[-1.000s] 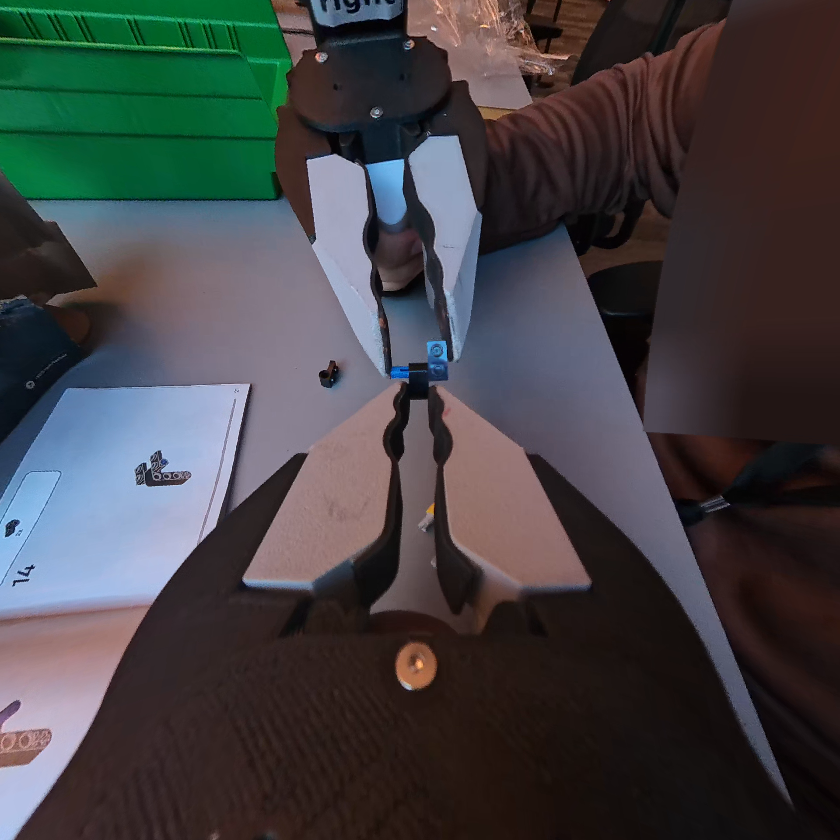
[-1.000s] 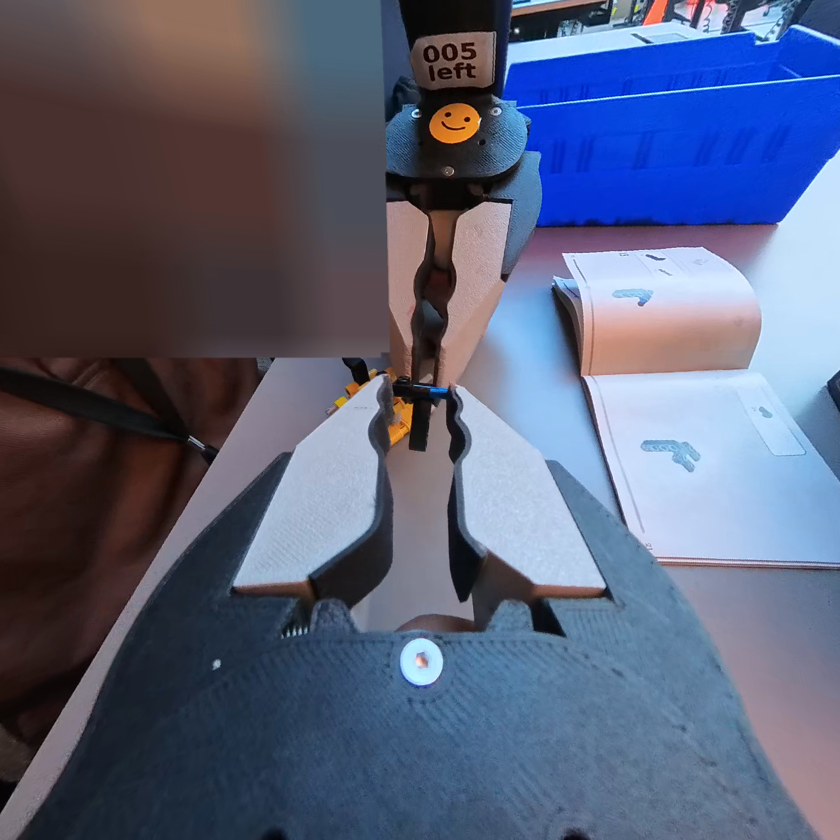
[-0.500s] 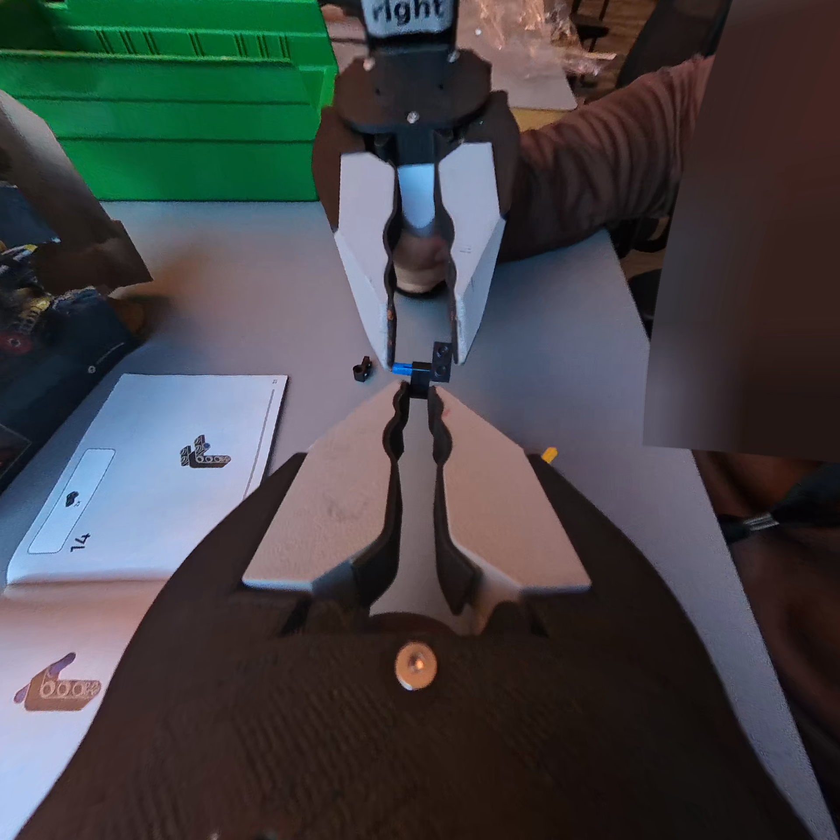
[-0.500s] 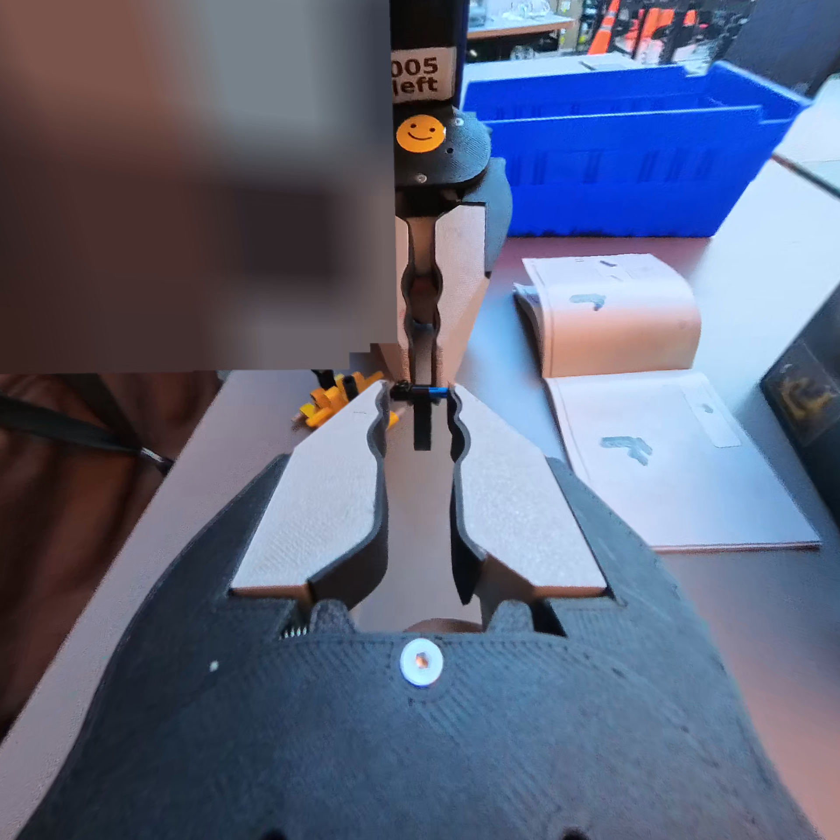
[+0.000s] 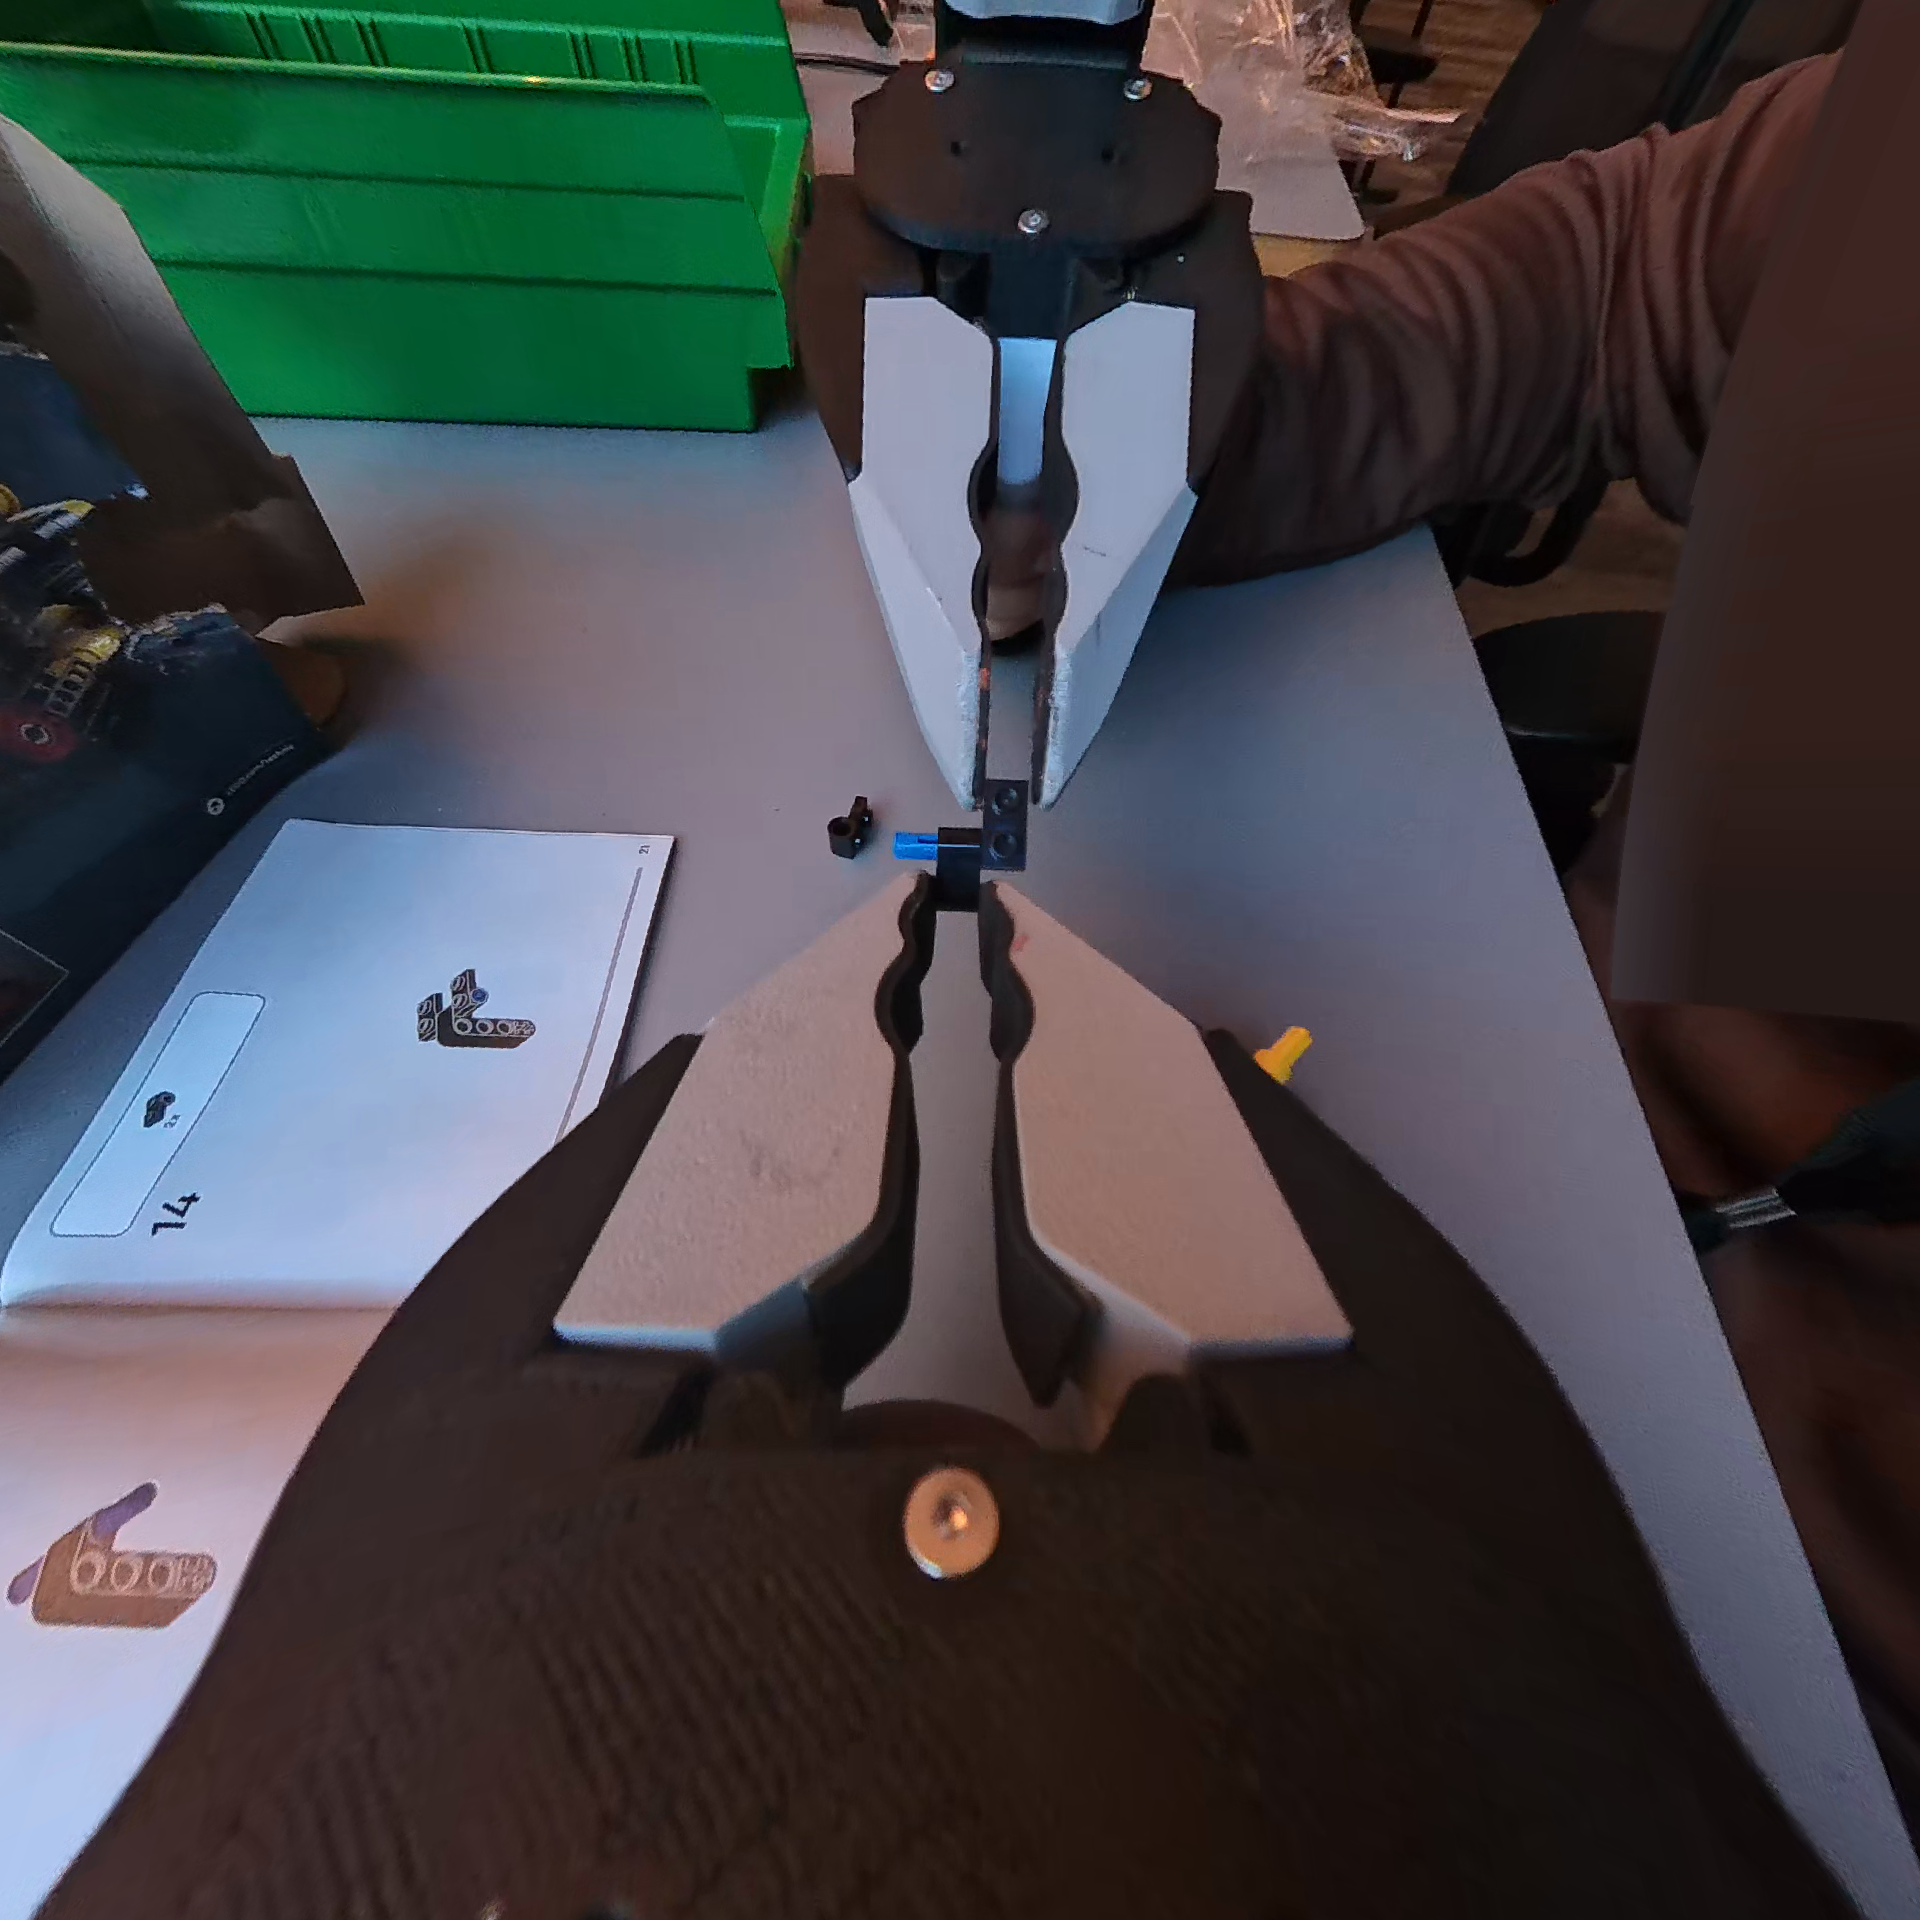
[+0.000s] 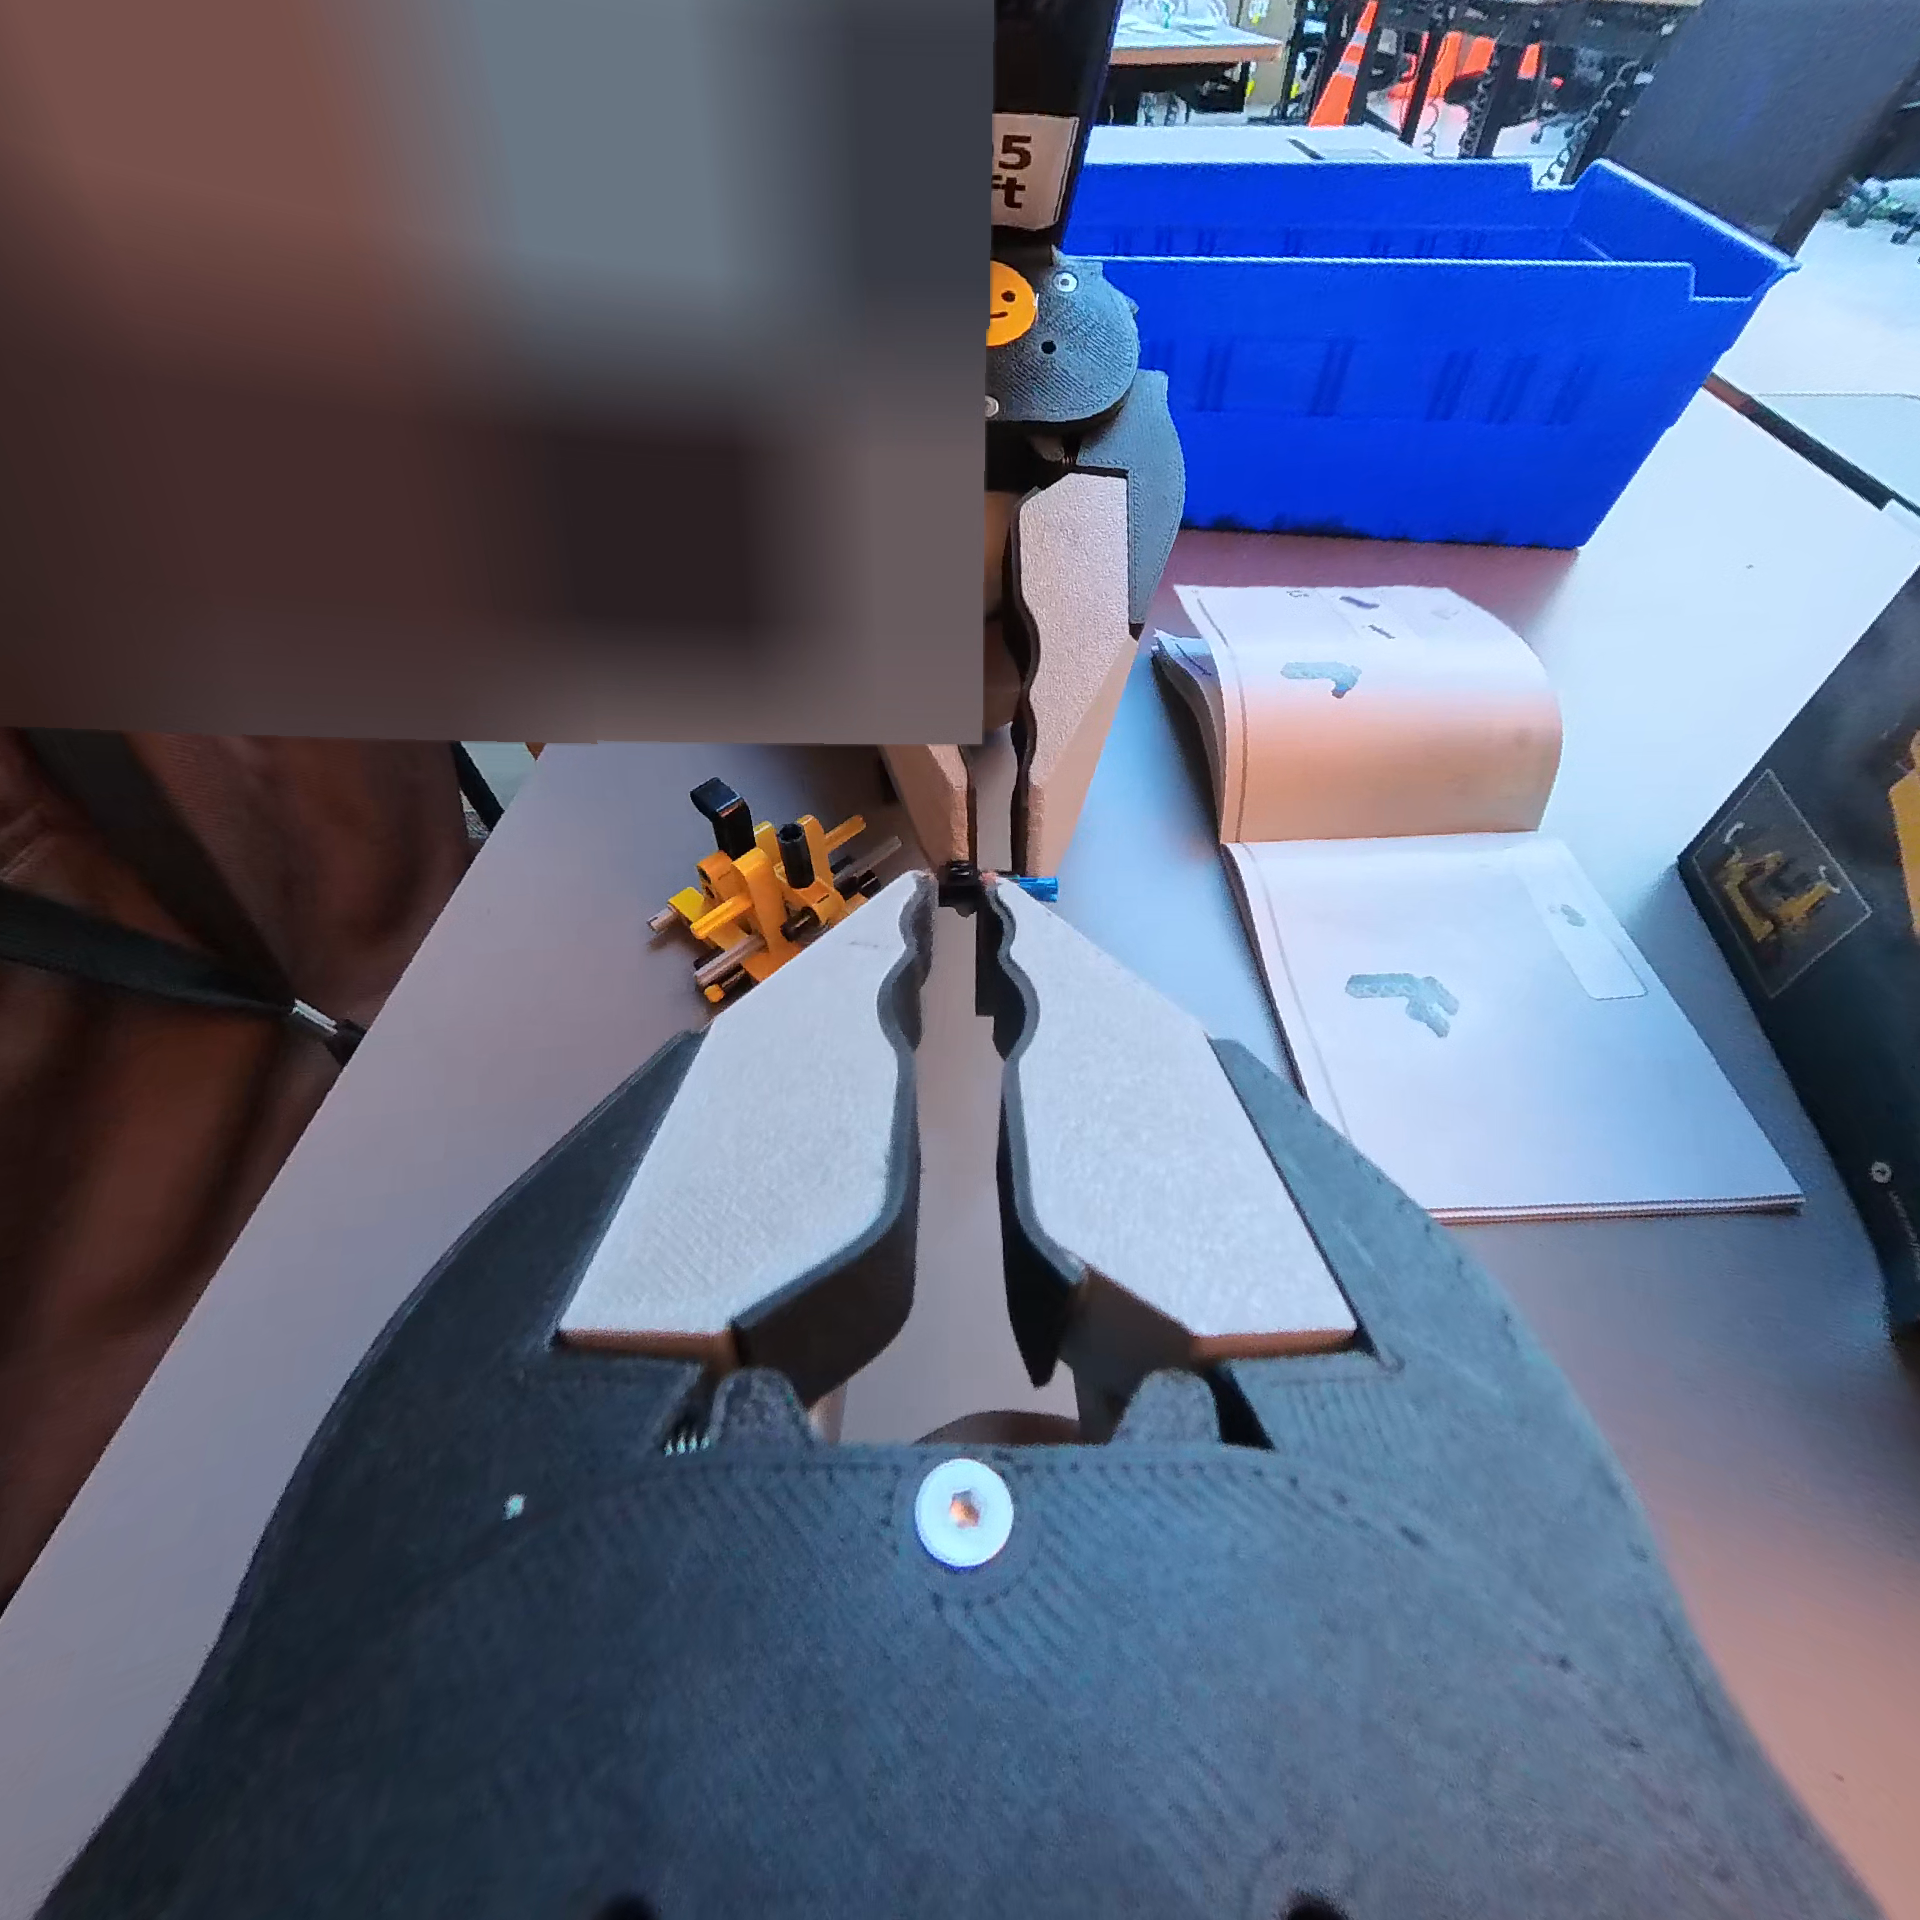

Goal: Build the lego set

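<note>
In the left wrist view my left gripper (image 5: pixel 956 891) is shut on a small black lego piece (image 5: pixel 958 847), with a blue pin (image 5: pixel 912 845) sticking out to its left. My right gripper (image 5: pixel 1006 798) comes from opposite, tip to tip. It is shut on a small black two-hole piece (image 5: pixel 1006 828) that sits against the right side of the first piece. Both are held above the grey table (image 5: pixel 623 623). In the right wrist view my right gripper (image 6: pixel 958 891) meets the left gripper (image 6: pixel 992 857), and the blue pin (image 6: pixel 1037 886) shows at the right.
A loose black connector (image 5: pixel 850 828) lies on the table just left of the tips. An open instruction booklet (image 5: pixel 343 1049) and a dark lego box (image 5: pixel 114 748) lie left, with a green bin (image 5: pixel 436 208) behind. A yellow sub-assembly (image 6: pixel 758 894), a blue bin (image 6: pixel 1403 364) and a person's sleeve (image 5: pixel 1507 343) are near. My two grippers' fingertips are within a few centimetres of each other.
My right gripper's jaws have closed from open onto the two-hole black piece. Both grippers have shifted a little, still tip to tip. The left gripper's hold is unchanged.
</note>
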Demonstrator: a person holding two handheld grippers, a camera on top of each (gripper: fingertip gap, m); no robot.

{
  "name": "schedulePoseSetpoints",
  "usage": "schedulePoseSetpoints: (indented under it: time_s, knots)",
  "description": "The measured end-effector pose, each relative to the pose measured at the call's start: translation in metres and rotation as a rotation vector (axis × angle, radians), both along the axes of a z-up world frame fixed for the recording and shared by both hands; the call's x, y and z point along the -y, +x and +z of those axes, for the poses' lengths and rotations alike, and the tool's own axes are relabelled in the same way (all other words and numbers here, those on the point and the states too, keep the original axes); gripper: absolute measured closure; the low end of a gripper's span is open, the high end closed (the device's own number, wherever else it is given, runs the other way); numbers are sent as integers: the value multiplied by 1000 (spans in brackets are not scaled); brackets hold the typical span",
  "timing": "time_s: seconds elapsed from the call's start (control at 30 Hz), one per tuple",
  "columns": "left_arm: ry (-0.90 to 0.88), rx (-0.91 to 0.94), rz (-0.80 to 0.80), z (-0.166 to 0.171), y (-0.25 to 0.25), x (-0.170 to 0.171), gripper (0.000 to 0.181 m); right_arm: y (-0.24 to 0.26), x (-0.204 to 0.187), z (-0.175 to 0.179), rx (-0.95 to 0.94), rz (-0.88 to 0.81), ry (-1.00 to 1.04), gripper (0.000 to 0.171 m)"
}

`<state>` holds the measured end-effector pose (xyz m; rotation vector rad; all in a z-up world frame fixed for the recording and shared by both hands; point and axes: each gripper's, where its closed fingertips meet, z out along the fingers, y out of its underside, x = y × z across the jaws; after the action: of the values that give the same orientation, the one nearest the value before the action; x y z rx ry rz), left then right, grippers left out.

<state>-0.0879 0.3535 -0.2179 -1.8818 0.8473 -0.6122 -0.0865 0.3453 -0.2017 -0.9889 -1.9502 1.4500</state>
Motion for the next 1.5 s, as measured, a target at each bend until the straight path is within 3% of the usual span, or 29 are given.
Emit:
schedulePoseSetpoints:
  time_s: [1.27, 1.5]
  knots:
    - [17, -31, 11, -2, 0, 0, 176, 0, 3, -5, -1, -6, 50, 161]
    - [22, -72, 35, -6, -3, -3, 176, -5, -3, -11, -49, -67, 209, 166]
